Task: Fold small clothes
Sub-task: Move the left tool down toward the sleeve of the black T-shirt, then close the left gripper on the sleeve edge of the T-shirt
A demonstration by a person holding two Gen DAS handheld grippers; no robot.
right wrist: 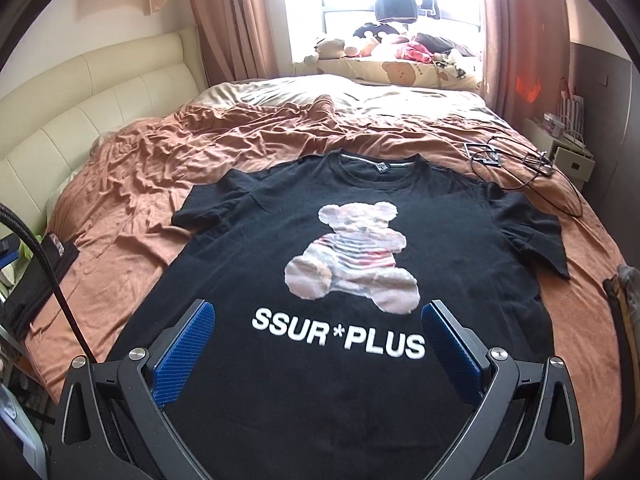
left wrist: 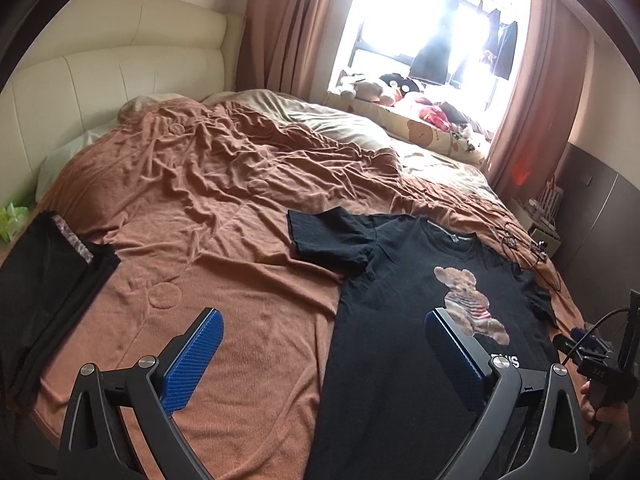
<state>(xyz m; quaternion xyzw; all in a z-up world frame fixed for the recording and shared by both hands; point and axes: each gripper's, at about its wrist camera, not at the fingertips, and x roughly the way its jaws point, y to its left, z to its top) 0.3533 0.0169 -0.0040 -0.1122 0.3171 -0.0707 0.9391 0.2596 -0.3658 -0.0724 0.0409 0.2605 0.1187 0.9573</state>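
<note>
One bed with a rumpled brown bedspread (right wrist: 168, 168); one black teddy-bear T-shirt (right wrist: 248, 240) spread flat on it, front up, both sleeves out; one folded black garment (left wrist: 44, 280) lying well apart at the left edge; two grippers, left gripper (left wrist: 324, 344) and right gripper (right wrist: 318, 340), both with jaws wide apart, hovering empty over the shirt's hem.

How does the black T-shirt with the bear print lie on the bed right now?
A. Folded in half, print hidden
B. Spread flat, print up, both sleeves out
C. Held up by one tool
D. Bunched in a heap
B: the T-shirt lies flat on the bed cover, bear print up and both sleeves out; both tools are open, holding nothing.
</note>
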